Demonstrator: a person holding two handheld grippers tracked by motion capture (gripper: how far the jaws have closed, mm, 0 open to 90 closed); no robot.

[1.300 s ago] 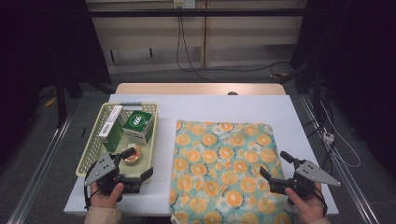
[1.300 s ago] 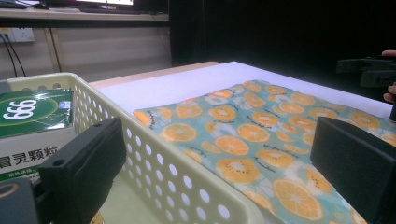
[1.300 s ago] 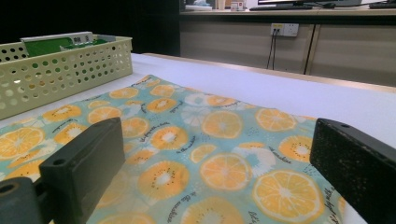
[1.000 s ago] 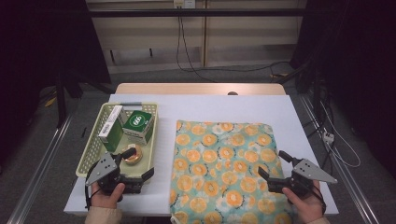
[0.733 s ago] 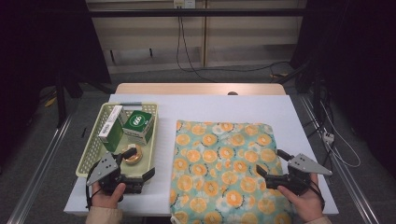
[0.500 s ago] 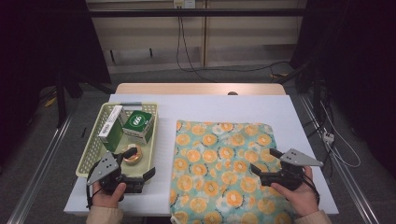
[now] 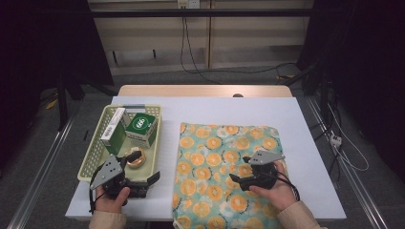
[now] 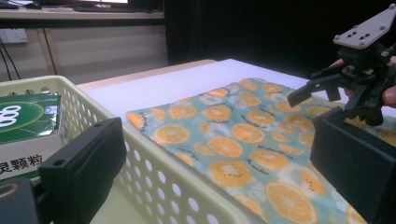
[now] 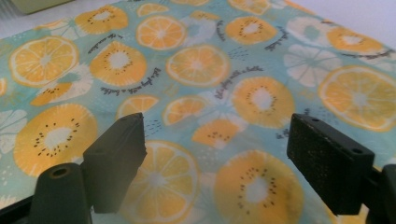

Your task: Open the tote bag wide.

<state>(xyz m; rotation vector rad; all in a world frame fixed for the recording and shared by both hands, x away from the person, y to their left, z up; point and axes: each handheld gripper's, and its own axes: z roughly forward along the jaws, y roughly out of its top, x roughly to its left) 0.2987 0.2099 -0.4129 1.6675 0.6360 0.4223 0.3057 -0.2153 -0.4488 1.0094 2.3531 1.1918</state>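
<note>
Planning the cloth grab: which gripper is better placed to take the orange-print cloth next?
Right. The right gripper hovers over the orange-print cloth, jaws open and aimed at the fabric. The left gripper sits at the near edge of the yellow basket, off the cloth.

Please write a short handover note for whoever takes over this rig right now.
Left gripper: open, empty, resting at the near end of the yellow basket.
Right gripper: open, empty, low over the orange-print cloth.
Things: the cloth lies flat on the white table, its near edge hanging over the table's edge. The basket holds a green box, a white and green box and a small round item.
Done: nothing gripped yet.
Left: probably grip the cloth; the right gripper looks best placed.
</note>
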